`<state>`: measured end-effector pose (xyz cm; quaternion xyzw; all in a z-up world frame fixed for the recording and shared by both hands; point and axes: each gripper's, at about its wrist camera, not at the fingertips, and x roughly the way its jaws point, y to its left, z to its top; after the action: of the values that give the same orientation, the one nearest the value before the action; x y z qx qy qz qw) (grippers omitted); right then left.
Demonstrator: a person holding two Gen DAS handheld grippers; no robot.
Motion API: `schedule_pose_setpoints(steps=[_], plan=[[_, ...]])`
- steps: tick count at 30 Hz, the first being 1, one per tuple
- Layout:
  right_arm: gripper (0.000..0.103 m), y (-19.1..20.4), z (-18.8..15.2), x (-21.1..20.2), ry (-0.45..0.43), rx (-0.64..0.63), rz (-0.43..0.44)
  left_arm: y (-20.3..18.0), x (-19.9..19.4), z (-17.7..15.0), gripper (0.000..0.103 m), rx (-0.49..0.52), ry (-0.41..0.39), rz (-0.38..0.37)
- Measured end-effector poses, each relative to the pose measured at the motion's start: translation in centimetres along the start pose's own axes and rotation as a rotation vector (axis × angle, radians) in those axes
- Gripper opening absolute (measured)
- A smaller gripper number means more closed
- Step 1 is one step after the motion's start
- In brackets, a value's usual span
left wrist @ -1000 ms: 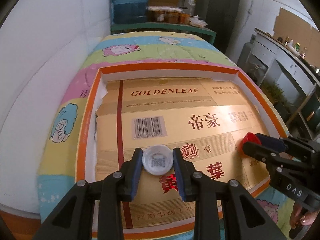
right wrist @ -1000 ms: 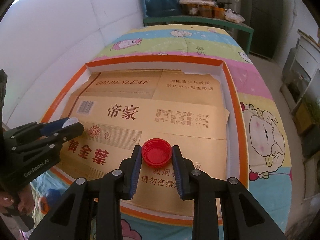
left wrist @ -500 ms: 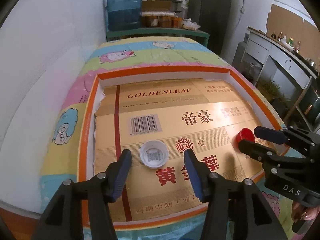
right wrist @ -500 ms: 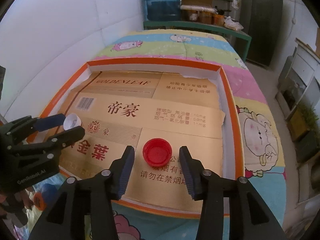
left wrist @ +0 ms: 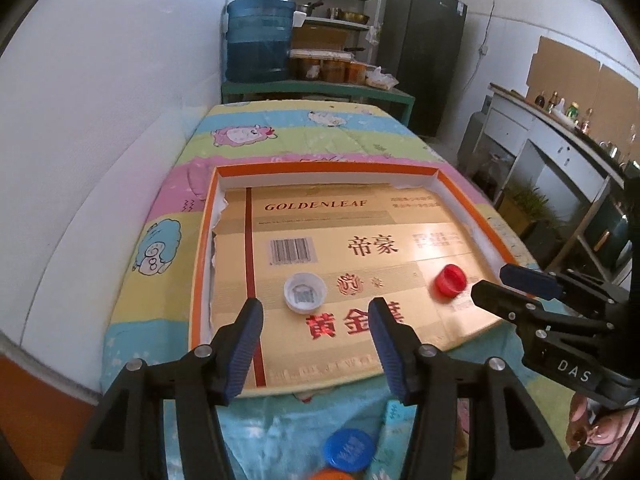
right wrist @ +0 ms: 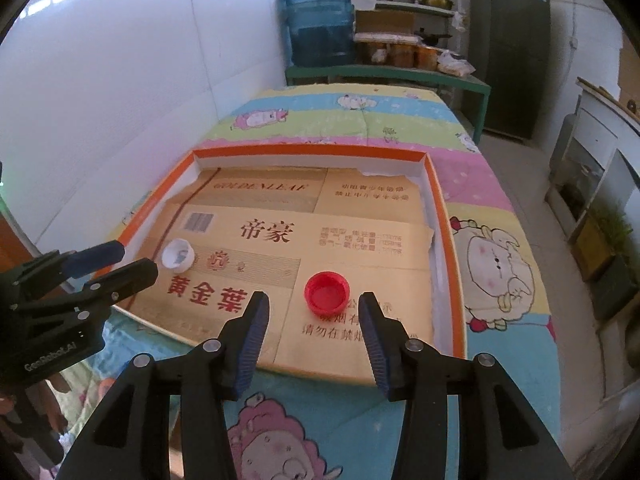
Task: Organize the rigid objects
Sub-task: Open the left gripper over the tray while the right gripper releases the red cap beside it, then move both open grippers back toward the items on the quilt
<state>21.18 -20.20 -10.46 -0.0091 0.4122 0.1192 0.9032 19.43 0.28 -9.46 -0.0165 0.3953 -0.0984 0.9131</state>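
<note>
Both caps are now released. A second ago the white cap [left wrist: 305,293] was pinched between the pads of the left gripper [left wrist: 316,344]; now the jaws are spread wide with nothing between them, and the cap is seen lying open side up just ahead of the fingertips, slightly toward the left finger. The same is noted on the other side: the red cap [right wrist: 327,292], earlier clamped in the right gripper [right wrist: 314,334], is now left on its own, open side up, just ahead of and centred between that gripper's parted, empty jaws.

Both caps are set on the gold printed cardboard [left wrist: 360,240] that lines the orange-rimmed tray [left wrist: 320,168]. Seen from the left gripper, the red cap is off to the right, near the right gripper's tips; seen from the right gripper, the white cap is off to the left, beside the left gripper's tips. Both grippers have been drawn back and up from the tray.

Two placements are judged complete. A blue cap [left wrist: 349,450] and an orange object, only partly seen, are noted below the left gripper, outside the tray on the patterned cloth [left wrist: 280,136]; these are judged the likely next pickups.
</note>
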Motion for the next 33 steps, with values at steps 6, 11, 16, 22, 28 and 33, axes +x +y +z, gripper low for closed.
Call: schedule_pose_setpoints(steps=[6,11,16,22,28,33], plan=[[0.048,0.7,-0.8,-2.9,-0.033,0.008,-0.001,-0.6,-2.4,-0.5,0.055,0.008,-0.038,0.008],[0.048,1.3,-1.8,-5.0,-0.043,0.009,-0.004,-1.3,-4.6,-1.3,0.055,0.029,-0.082,0.019],[0.048,2.1,-3.4,-6.7,-0.052,0.012,-0.007,-1.5,-6.5,-2.6,0.055,0.015,-0.108,-0.016],[0.048,3.0,-5.7,-8.7,-0.079,0.009,-0.013,-0.6,-8.4,-4.4,0.055,-0.035,-0.133,-0.026],[0.048,4.1,-8.2,-9.7,-0.078,0.001,-0.011,-0.4,-9.6,-6.5,0.055,-0.050,-0.133,-0.025],[0.048,4.9,-10.6,-10.0,-0.055,-0.003,-0.004,-0.2,-9.9,-8.6,0.054,-0.054,-0.125,-0.028]])
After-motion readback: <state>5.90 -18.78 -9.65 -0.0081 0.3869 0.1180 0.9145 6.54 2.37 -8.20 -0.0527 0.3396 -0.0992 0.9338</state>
